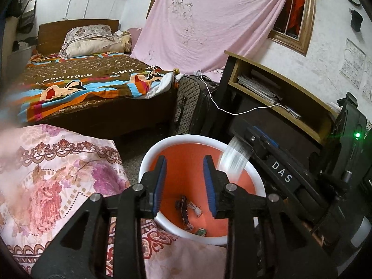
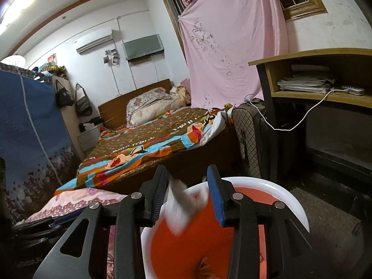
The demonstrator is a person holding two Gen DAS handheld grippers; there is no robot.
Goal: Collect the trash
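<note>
Your right gripper [image 2: 187,191] hangs over the bin [image 2: 300,211], its blue-padded jaws spread wide. Between them is a pale, crumpled scrap of trash [image 2: 180,211], smeared by motion blur. It does not look pinched; it seems to be loose in the air above the orange inside of the bin, though the blur makes it hard to say whether it touches the left pad. From the left wrist camera the same scrap [image 1: 232,160] shows as a white streak just below the right gripper's tip [image 1: 250,139], over the far right part of the bin's white rim [image 1: 148,158].

Your left gripper [image 1: 184,181] is also released, jaws apart with nothing between them, and it looks straight down into the bin's mouth. At the bottom of the bin lie a few pieces of litter: a dark strip-like wrapper [image 1: 183,211], a small white bit [image 1: 195,208] just beside it, and a greenish scrap [image 1: 200,232] nearer the front wall.

The bin stands on the floor, touching or just beside a surface covered with a pink floral cloth [image 1: 58,176] on your left. Behind it stands a quilted suitcase [image 1: 190,102] next to a wooden desk [image 1: 290,86] whose shelf holds papers, with a white cable [image 1: 244,111] trailing from the shelf. Farther back is a bed [image 1: 93,81] with a patterned cover, and a pink sheet [image 1: 209,18] hangs over the window.
</note>
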